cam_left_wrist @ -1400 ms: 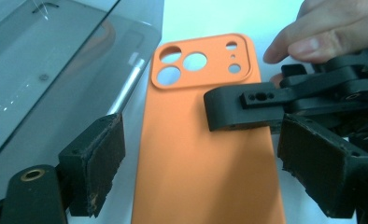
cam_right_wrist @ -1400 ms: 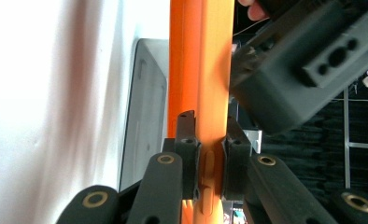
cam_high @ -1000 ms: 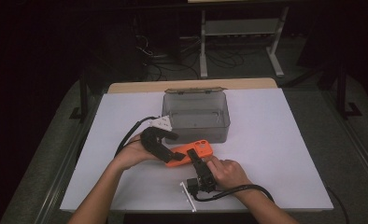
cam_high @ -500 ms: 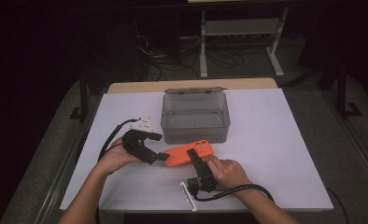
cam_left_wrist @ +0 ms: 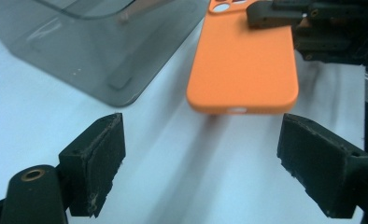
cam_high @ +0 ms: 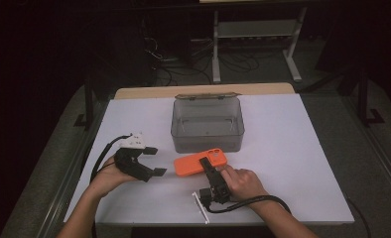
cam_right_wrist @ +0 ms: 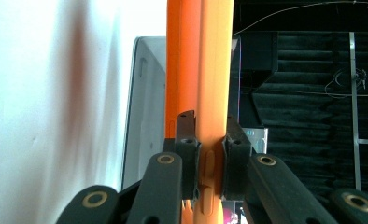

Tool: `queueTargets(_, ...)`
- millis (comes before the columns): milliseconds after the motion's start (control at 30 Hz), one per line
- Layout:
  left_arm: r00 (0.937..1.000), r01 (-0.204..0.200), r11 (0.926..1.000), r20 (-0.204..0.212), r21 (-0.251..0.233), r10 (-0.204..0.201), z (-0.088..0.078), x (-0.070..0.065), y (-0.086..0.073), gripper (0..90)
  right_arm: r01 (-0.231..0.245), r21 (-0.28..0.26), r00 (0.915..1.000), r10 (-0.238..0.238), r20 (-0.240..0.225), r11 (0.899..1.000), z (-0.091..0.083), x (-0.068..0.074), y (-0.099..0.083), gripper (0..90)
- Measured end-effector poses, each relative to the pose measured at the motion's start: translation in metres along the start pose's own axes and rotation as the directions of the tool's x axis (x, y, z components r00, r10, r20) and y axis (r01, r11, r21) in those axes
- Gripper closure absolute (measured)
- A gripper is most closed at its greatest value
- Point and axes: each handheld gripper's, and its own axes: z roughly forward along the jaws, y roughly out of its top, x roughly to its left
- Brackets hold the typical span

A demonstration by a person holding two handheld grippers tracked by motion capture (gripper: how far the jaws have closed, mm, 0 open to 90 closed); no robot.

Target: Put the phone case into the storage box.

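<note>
While right tool (cam_high: pixel 207 166) clamps orange phone case (cam_high: pixel 193 164), left tool (cam_high: pixel 154 161) wide open

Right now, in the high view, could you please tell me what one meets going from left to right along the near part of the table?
Open black left gripper → flat orange phone case → black right gripper clamping its near edge → the person's right hand.

One orange phone case (cam_high: pixel 200 163), one grey plastic box (cam_high: pixel 207 125), two tools

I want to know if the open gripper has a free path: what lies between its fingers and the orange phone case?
Nothing: in the left gripper view, bare white table separates the left gripper from the orange phone case.
</note>
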Motion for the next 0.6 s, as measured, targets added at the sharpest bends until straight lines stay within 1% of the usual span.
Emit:
queueTargets(33, 1.0000, 0.002, 1.0000, -0.006, 0.000, -0.002, 0.000, -0.001, -0.004, 14.5, -0.003, 0.002, 1.0000, 0.003, -0.002, 1.000, 0.000, 0.000, 0.000, 79.3)
queueTargets(67, 0.9997, 0.006, 1.0000, -0.023, -0.005, -0.006, 0.000, -0.003, -0.011, 14.0, -0.001, 0.001, 1.0000, 0.001, -0.001, 1.000, 0.000, 0.000, 0.000, 79.3)
queueTargets(100, 0.9995, 0.013, 0.9999, -0.027, -0.010, -0.013, 0.001, -0.004, -0.014, 13.6, -0.002, 0.000, 1.0000, 0.002, 0.001, 1.000, 0.000, 0.000, 0.000, 79.3)
queueTargets(167, 0.9993, 0.017, 0.9998, -0.032, -0.011, -0.017, 0.001, -0.005, -0.017, 13.2, -0.001, 0.000, 1.0000, 0.001, 0.002, 1.000, 0.000, 0.000, 0.000, 79.3)
queueTargets(233, 0.9984, 0.027, 0.9995, -0.049, -0.018, -0.028, 0.001, -0.008, -0.023, 11.9, -0.004, 0.000, 1.0000, 0.004, 0.001, 1.000, 0.000, 0.000, 0.000, 79.3)
queueTargets(267, 0.9968, 0.039, 0.9991, -0.069, -0.019, -0.040, 0.003, -0.012, -0.028, 9.1, -0.004, 0.001, 1.0000, 0.004, 0.001, 1.000, 0.000, 0.000, 0.000, 79.3)
queueTargets(333, 0.9962, 0.044, 0.9989, -0.074, -0.017, -0.045, 0.004, -0.013, -0.031, 6.1, -0.005, 0.001, 1.0000, 0.005, 0.001, 1.000, 0.000, 0.000, 0.000, 79.3)
queueTargets(367, 0.9954, 0.050, 0.9987, -0.081, -0.012, -0.050, 0.005, -0.014, -0.034, 6.1, -0.005, 0.001, 1.0000, 0.005, 0.002, 1.000, 0.000, 0.000, 0.000, 79.3)
queueTargets(400, 0.9942, 0.061, 0.9981, -0.088, -0.011, -0.062, 0.006, -0.016, -0.036, 3.0, -0.007, 0.001, 1.0000, 0.007, 0.002, 1.000, 0.000, 0.000, 0.000, 79.3)
queueTargets(433, 0.9942, 0.067, 0.9977, -0.084, -0.011, -0.068, 0.006, -0.017, -0.038, 3.0, -0.007, 0.001, 1.0000, 0.007, 0.002, 1.000, 0.000, 0.000, 0.000, 79.3)
queueTargets(467, 0.9934, 0.072, 0.9973, -0.089, -0.015, -0.073, 0.008, -0.020, -0.043, 1.5, -0.006, 0.001, 1.0000, 0.006, 0.001, 1.000, 0.000, 0.000, 0.000, 79.3)
queueTargets(600, 0.9921, 0.072, 0.9973, -0.102, -0.017, -0.073, 0.011, -0.025, -0.047, 0.0, -0.007, 0.000, 1.0000, 0.007, 0.001, 1.000, 0.000, 0.000, 0.000, 79.3)
